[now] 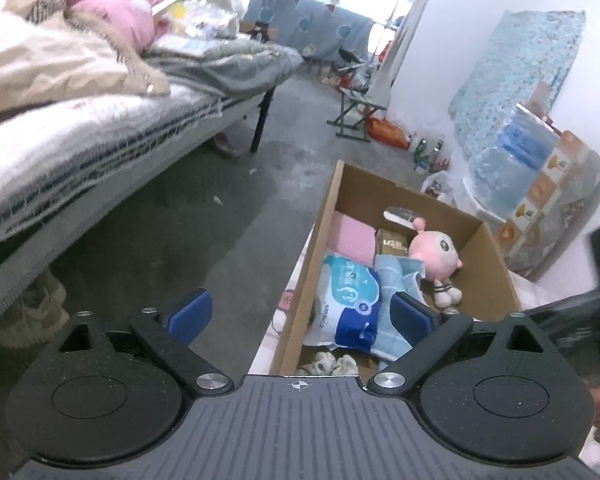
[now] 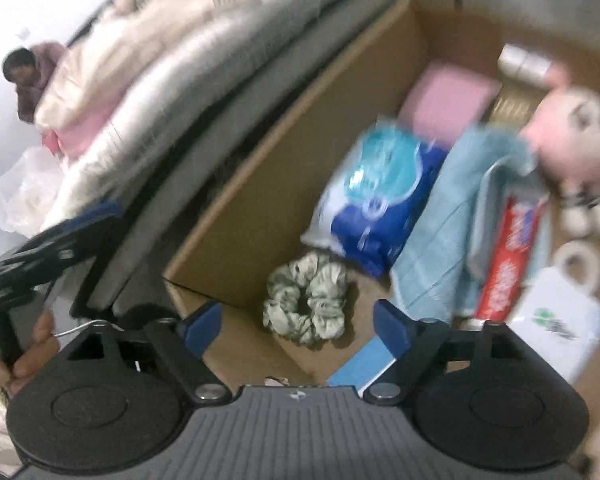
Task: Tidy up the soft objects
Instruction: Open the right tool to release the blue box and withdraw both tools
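Note:
An open cardboard box (image 1: 320,236) stands on the floor beside a bed. Inside lie a pink plush doll (image 1: 436,254), a blue and white tissue pack (image 1: 350,300), a light blue towel (image 1: 400,280), a pink pad (image 1: 352,238) and a green-white scrunchie (image 1: 332,362). My left gripper (image 1: 302,312) is open and empty above the box's near left wall. My right gripper (image 2: 298,322) is open and empty, just above the scrunchie (image 2: 306,302). The right wrist view also shows the box (image 2: 260,168), doll (image 2: 568,136), tissue pack (image 2: 376,196), towel (image 2: 452,220) and a red toothpaste tube (image 2: 508,252).
The bed (image 1: 100,132) with blankets and pillows runs along the left. A person sits at its far end. Bags, bottles and a folding stool (image 1: 354,112) line the right wall. A white packet (image 2: 556,320) and a tape roll (image 2: 578,264) lie in the box.

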Demonstrator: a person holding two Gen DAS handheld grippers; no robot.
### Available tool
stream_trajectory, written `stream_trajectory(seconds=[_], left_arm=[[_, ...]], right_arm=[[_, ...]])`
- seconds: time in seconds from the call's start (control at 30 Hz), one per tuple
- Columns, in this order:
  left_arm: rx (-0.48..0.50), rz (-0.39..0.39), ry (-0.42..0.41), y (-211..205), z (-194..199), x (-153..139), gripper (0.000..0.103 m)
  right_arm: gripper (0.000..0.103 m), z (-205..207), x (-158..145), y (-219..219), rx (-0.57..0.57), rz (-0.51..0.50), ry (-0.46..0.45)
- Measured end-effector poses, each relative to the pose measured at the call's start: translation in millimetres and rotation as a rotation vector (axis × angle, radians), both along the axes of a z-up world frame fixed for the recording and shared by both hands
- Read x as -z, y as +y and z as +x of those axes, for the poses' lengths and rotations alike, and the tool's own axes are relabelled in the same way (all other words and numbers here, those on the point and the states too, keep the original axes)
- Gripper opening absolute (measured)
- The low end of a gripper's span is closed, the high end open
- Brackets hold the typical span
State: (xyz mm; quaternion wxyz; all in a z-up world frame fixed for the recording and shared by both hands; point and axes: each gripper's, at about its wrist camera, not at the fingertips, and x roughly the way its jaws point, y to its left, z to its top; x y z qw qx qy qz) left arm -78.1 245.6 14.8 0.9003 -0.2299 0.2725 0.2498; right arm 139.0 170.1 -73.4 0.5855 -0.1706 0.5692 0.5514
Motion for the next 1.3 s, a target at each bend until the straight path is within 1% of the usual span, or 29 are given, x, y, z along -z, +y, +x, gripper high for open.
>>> stream_trajectory(seconds=[0.17, 0.3, 0.33, 0.43, 0.5, 0.57, 0.67, 0.73, 0.87, 0.93, 1.0, 1.1, 1.2, 1.3], left_arm=[[0.057, 0.082, -0.010, -26, -1, -11, 0.102], [0.133, 0.136, -0.010, -53, -1, -18, 0.103], [0.150, 0.145, -0.008, -60, 0, -18, 0.103], [0.214, 0.183, 0.006, -84, 1, -19, 0.103], [0.249, 0.212, 0.019, -99, 0, -19, 0.103], [0.280, 0.231, 0.034, -114, 0, -18, 0.103], [0.319, 0.245, 0.054, -132, 0, -14, 0.103], [0.346, 0.244, 0.060, -142, -2, -10, 0.103], [0.362, 0.232, 0.086, -157, -5, -6, 0.103], [0.358, 0.244, 0.097, -163, -7, -6, 0.103], [0.348, 0.260, 0.116, -168, -6, -6, 0.103], [0.305, 0.311, 0.154, -174, -4, -5, 0.103], [0.281, 0.359, 0.163, -177, -5, -3, 0.103], [0.268, 0.373, 0.172, -175, -3, -1, 0.103]], right_arm=[[0.094, -20, -53, -56, 0.063, 0.185, -0.153], [0.093, -42, -85, -119, 0.173, 0.338, -0.270], [0.093, -48, -91, -128, 0.206, 0.366, -0.297], [0.093, -74, -102, -173, 0.332, 0.442, -0.384], [0.093, -94, -99, -201, 0.414, 0.491, -0.421], [0.093, -111, -94, -223, 0.495, 0.516, -0.466], [0.093, -135, -81, -250, 0.596, 0.543, -0.549], [0.093, -146, -72, -261, 0.652, 0.537, -0.605], [0.093, -162, -58, -265, 0.701, 0.465, -0.724], [0.093, -169, -54, -266, 0.709, 0.438, -0.772], [0.093, -174, -51, -267, 0.718, 0.423, -0.799], [0.093, -179, -49, -271, 0.755, 0.414, -0.824], [0.093, -181, -48, -272, 0.785, 0.399, -0.852], [0.093, -188, -50, -276, 0.801, 0.387, -0.881]])
